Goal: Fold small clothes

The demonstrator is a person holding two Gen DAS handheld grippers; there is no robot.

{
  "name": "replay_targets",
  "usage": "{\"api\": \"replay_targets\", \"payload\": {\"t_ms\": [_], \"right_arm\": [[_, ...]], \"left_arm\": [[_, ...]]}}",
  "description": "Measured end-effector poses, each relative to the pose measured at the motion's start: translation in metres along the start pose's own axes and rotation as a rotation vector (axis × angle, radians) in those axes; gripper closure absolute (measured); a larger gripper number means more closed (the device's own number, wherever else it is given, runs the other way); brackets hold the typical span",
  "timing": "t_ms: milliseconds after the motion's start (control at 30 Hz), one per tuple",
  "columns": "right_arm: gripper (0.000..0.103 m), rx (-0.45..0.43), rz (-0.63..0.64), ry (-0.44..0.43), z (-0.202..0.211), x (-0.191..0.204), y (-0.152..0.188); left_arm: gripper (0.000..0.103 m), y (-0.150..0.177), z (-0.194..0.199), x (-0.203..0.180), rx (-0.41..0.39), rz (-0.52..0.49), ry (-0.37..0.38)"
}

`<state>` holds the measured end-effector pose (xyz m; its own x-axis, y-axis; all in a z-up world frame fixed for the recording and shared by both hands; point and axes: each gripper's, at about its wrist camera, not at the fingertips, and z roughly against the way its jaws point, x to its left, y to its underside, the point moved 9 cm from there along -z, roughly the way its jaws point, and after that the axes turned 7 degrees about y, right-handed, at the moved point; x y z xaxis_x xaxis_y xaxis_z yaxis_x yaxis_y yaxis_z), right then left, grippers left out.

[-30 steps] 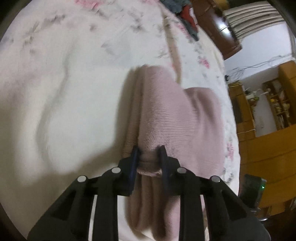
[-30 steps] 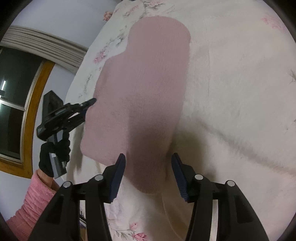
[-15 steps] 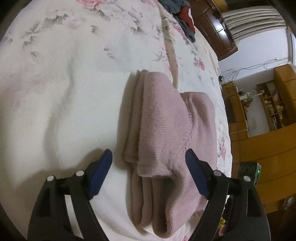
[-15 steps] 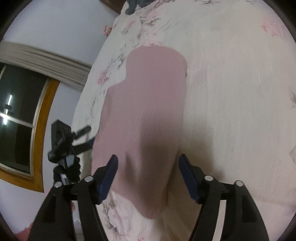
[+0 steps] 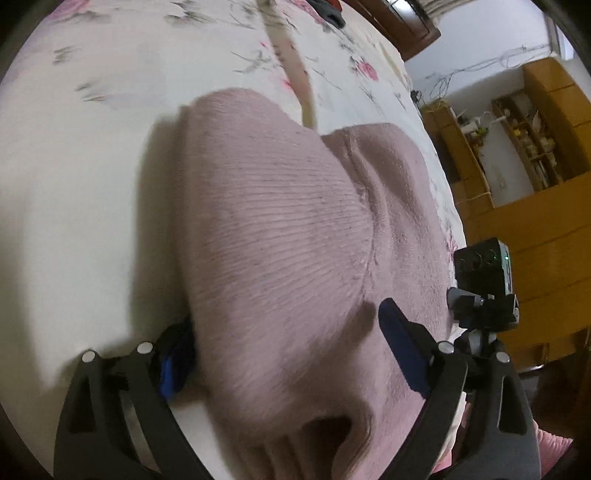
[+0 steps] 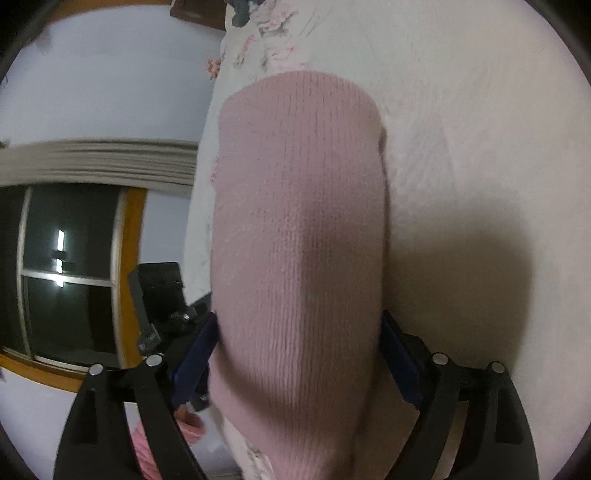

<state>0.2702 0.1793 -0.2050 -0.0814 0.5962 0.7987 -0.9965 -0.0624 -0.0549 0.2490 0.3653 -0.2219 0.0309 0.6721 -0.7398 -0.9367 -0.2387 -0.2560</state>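
A folded pink knit garment (image 5: 280,236) lies on a white floral bedspread (image 5: 81,155). In the left wrist view its layered edge fills the space between the wide-apart fingers of my left gripper (image 5: 288,350), which is open; the left blue pad (image 5: 173,365) is partly hidden by the cloth. In the right wrist view the same pink garment (image 6: 299,229) runs away from me between the spread fingers of my right gripper (image 6: 299,354), also open, with both blue pads beside the cloth's sides.
The other gripper's body (image 5: 484,288) shows at the right in the left wrist view, near the bed edge. Wooden cabinets (image 5: 535,206) stand beyond. A dark window (image 6: 66,273) with curtain, a pink sleeve (image 6: 147,450) and a clothes pile (image 5: 328,11) are also visible.
My left gripper let go of the pink garment's edge and opened wide. Both grippers then moved in close, so the cloth now sits between their open fingers.
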Motion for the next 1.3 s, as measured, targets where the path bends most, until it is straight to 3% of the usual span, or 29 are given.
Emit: {"api": "replay_targets", "payload": {"t_ms": [67,133,233,400,567,767,1033,1300], "right_arm": [[0.021,-0.005,0.008,-0.006,-0.003,0.003,0.000],[0.033,-0.015,0.019,-0.009,0.000,0.005,0.001],[0.044,-0.029,0.034,-0.015,0.012,0.011,0.006],[0.045,-0.060,0.068,-0.044,0.039,0.034,0.011],[0.046,-0.095,0.095,-0.077,0.104,0.045,0.031],[0.046,-0.137,0.105,-0.079,0.189,0.037,0.070],[0.045,-0.164,0.052,-0.020,0.256,-0.015,0.125],[0.045,-0.135,-0.055,0.035,0.251,-0.086,0.156]], "left_arm": [[0.026,-0.002,-0.006,0.000,0.000,0.004,0.000],[0.048,-0.001,-0.007,-0.001,-0.001,0.035,0.046],[0.053,0.001,-0.008,-0.010,-0.020,0.036,0.075],[0.056,0.008,-0.001,-0.039,-0.066,0.050,0.184],[0.056,0.027,0.003,-0.103,-0.076,0.012,0.315],[0.056,0.062,-0.015,-0.181,-0.054,-0.034,0.404],[0.056,0.123,-0.077,-0.233,0.016,-0.055,0.393],[0.055,0.178,-0.127,-0.214,0.091,-0.021,0.296]]}}
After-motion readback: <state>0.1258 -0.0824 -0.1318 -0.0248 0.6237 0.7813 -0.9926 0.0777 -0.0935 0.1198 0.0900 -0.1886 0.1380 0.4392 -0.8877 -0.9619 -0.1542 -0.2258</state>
